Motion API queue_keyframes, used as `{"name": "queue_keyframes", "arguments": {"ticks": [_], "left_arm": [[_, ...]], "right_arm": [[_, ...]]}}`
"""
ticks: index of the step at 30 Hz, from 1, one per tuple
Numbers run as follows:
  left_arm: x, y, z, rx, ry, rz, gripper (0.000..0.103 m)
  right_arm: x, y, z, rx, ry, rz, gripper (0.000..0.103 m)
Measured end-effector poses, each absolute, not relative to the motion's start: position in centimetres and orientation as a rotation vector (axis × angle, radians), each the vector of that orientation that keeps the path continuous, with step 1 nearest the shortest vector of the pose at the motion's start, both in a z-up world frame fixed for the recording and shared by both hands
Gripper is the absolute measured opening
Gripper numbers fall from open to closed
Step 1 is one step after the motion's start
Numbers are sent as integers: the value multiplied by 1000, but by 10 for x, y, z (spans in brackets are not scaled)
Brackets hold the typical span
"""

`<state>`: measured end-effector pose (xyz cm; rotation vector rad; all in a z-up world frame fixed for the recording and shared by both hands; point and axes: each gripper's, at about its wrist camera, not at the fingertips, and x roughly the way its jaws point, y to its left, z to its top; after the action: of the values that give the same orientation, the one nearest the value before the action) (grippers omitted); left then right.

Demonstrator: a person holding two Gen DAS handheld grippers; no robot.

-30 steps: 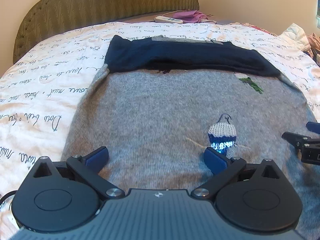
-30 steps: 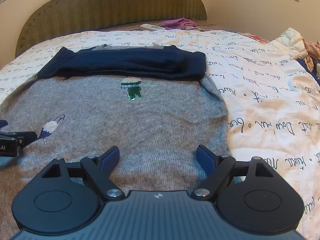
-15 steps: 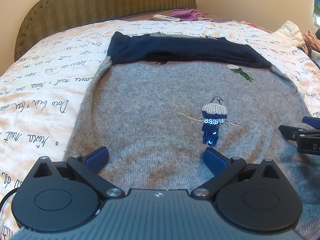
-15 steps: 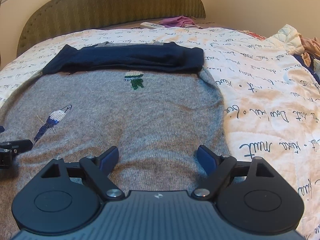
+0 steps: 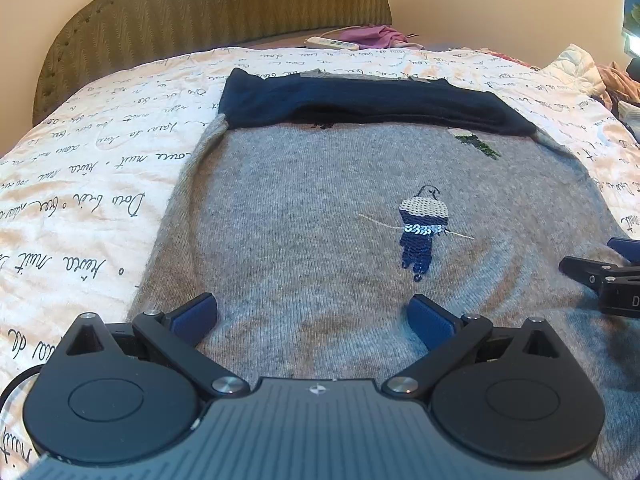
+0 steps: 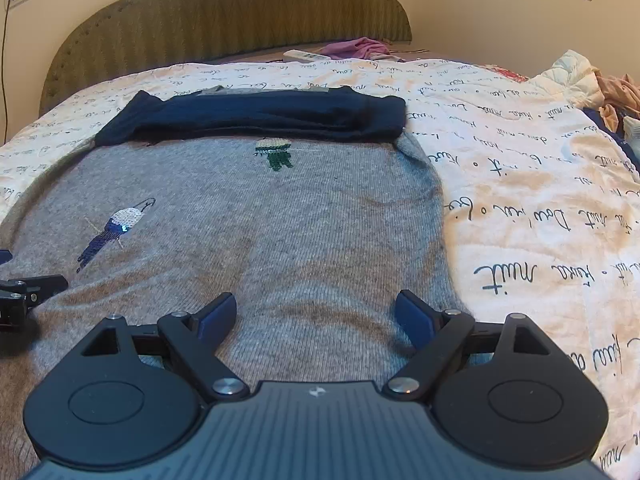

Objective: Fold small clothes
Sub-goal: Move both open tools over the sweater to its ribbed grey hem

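Observation:
A grey knit sweater [image 5: 304,216] lies flat on the bed, its navy sleeves [image 5: 360,100] folded across its far end. It carries a sequin bird [image 5: 422,228] and a green motif [image 5: 476,144]. It also shows in the right wrist view [image 6: 304,232], with the navy sleeves [image 6: 256,116] and the bird [image 6: 116,228]. My left gripper [image 5: 314,314] is open and empty above the sweater's near left part. My right gripper [image 6: 316,316] is open and empty above its near right part. Each gripper's tip shows in the other's view [image 5: 600,276] [image 6: 28,290].
A cream bedspread with script lettering [image 5: 80,184] [image 6: 540,200] covers the bed. An olive padded headboard [image 6: 224,12] stands at the far end. A white remote [image 5: 331,43] and a purple cloth [image 5: 374,35] lie near it. Piled clothes [image 6: 600,88] lie at the far right.
Both grippers have drawn back toward the sweater's near hem, so more of the sweater and the bird shows ahead of them. Both stay open. The sweater has not moved.

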<state>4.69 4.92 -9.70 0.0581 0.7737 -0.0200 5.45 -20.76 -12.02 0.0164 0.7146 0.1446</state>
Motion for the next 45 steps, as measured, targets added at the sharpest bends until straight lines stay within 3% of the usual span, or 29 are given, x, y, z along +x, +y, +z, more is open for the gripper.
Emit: {"name": "queue_keyframes", "arguments": {"ticks": [45], "left_arm": [[-32, 68, -90, 77, 807, -33, 103]], "right_arm": [[-21, -220, -120, -2, 720, 193, 91]]}}
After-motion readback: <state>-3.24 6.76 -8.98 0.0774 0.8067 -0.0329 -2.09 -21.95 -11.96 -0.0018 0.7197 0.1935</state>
